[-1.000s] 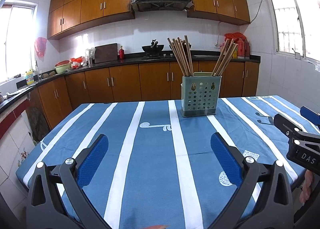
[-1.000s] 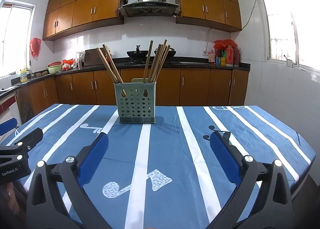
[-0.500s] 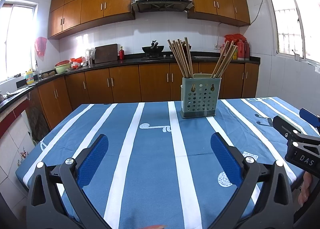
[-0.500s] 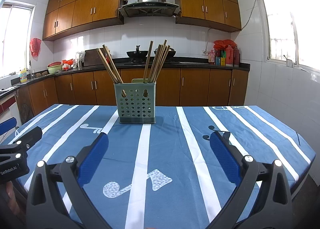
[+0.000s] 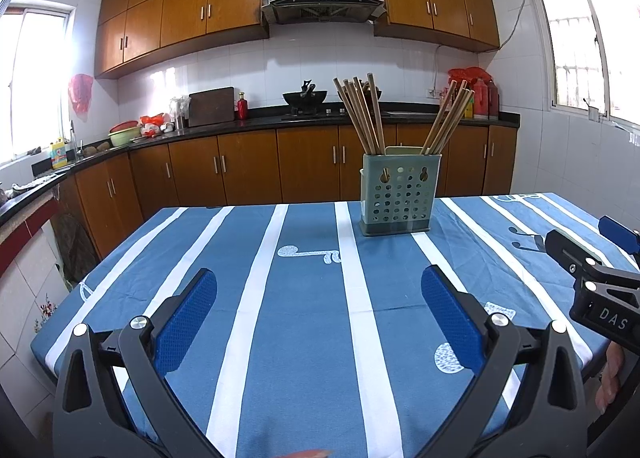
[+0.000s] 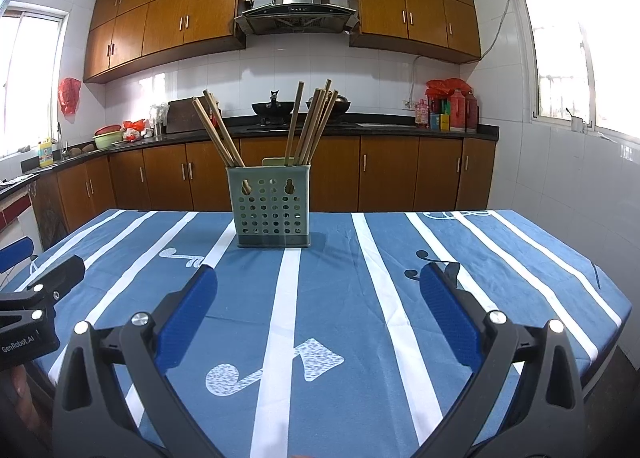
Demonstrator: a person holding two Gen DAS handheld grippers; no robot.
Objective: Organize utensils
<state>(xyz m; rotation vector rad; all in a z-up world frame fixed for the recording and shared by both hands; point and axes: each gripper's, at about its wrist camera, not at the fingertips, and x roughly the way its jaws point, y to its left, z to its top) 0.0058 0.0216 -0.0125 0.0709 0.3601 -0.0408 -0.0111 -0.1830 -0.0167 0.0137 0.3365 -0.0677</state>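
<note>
Two grippers, both with jaws spread wide and nothing between the blue pads. Left gripper [image 5: 319,300] hovers low over the near part of the table [image 5: 280,358], right gripper [image 6: 318,300] does the same on its side. Each shows at the edge of the other's view, so they sit side by side, apart.

Utensil holder [image 6: 273,206]: grey-green, perforated, standing upright on the striped blue tablecloth toward the far edge. About 12 o'clock from the right gripper, roughly 1 o'clock from the left. Well clear of both.

Chopsticks [image 6: 218,130] stand in it in two bunches: left bunch leans toward 11 o'clock, right bunch [image 6: 316,122] toward 1 o'clock. All tips up, none on the cloth.

Kitchen counter [image 6: 400,130] and wood cabinets run behind the table.
</note>
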